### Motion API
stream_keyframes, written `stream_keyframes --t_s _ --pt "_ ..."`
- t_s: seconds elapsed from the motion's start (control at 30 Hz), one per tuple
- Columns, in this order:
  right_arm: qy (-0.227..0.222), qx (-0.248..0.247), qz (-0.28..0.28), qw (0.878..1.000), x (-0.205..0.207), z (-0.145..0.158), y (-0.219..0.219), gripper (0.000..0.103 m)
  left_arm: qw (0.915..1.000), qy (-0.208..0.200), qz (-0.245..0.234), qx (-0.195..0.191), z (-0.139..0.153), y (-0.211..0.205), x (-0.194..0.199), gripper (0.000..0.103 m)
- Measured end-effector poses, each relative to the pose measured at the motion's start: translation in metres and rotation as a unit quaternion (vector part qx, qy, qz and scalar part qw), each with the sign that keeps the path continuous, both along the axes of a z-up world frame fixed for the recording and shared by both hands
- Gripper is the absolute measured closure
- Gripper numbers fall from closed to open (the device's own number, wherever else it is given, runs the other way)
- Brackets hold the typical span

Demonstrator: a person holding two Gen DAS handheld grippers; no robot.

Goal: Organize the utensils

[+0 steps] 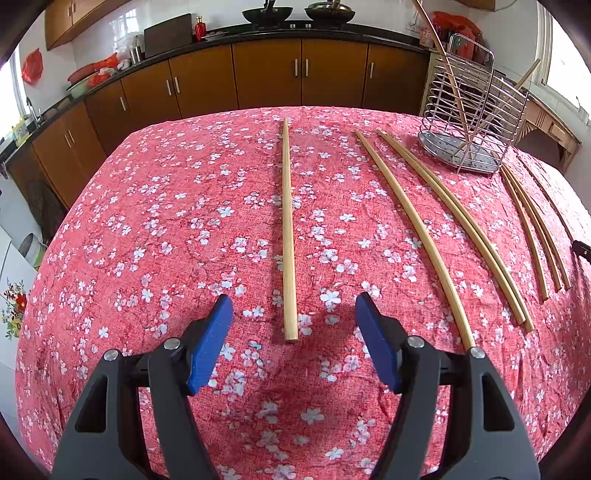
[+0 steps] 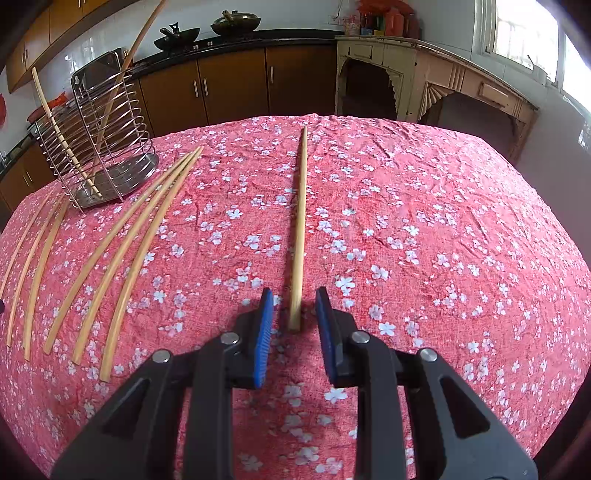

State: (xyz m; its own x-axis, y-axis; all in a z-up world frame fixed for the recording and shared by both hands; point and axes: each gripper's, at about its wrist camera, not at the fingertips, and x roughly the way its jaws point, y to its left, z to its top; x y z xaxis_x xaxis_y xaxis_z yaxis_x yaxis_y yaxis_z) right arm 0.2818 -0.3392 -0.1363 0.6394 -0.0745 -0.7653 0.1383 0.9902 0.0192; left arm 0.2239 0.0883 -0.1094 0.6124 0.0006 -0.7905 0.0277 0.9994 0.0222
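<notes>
We see loose chopsticks [image 1: 413, 221] lying side by side on the surface [image 1: 166, 221], the wire holder [image 1: 476, 122] standing behind them with two chopsticks [image 2: 61, 133] in it.

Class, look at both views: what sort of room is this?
Most likely a home kitchen: woks on a dark counter, wooden cabinets beneath, and a wire utensil rack on the table.

1. We see a red flowered tablecloth [image 1: 166, 221] of matt, crinkled cloth.
2. We see chopsticks [image 1: 287, 236] of pale, smooth, matt wood.
3. The rack [image 1: 476, 122] far right is shiny metal wire on a dull perforated metal base.
4. Our left gripper [image 1: 293, 343] has matt black plastic arms and ribbed blue pads [image 1: 210, 343].
5. The far cabinets [image 1: 266, 74] look like glossy brown wood.
</notes>
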Motion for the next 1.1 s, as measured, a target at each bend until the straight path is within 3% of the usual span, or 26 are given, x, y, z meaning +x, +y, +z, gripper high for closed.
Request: stream_keyframes --t_s 0.3,0.43,0.53,0.63,0.73,0.87,1.1 --pt "0.000 0.001 0.000 1.000 0.000 0.000 0.000 0.079 1.0000 0.000 0.000 0.000 0.000 0.001 0.001 0.036" --pt "-0.001 0.005 0.000 1.000 0.000 0.000 -0.001 0.087 0.9999 -0.009 0.014 0.001 0.002 0.004 -0.002 0.072" --pt "-0.002 0.009 -0.001 1.000 0.000 0.000 -0.004 0.093 0.9998 -0.010 0.019 0.002 0.003 0.006 -0.002 0.087" --pt "-0.002 0.005 -0.002 1.000 0.000 0.000 -0.004 0.095 0.9998 -0.010 0.012 0.012 0.003 0.002 -0.002 0.096" --pt "-0.006 0.003 -0.006 1.000 -0.002 0.002 -0.005 0.096 0.9997 -0.011 0.009 0.017 0.003 -0.002 -0.002 0.096" --pt "-0.027 0.017 -0.010 0.999 -0.015 0.011 -0.008 0.096 0.9997 -0.018 0.012 -0.006 0.008 0.005 -0.010 0.096" --pt "-0.101 -0.007 0.000 0.995 -0.042 0.061 -0.003 0.096 0.9941 -0.104 0.021 -0.024 0.059 0.017 -0.034 0.096"
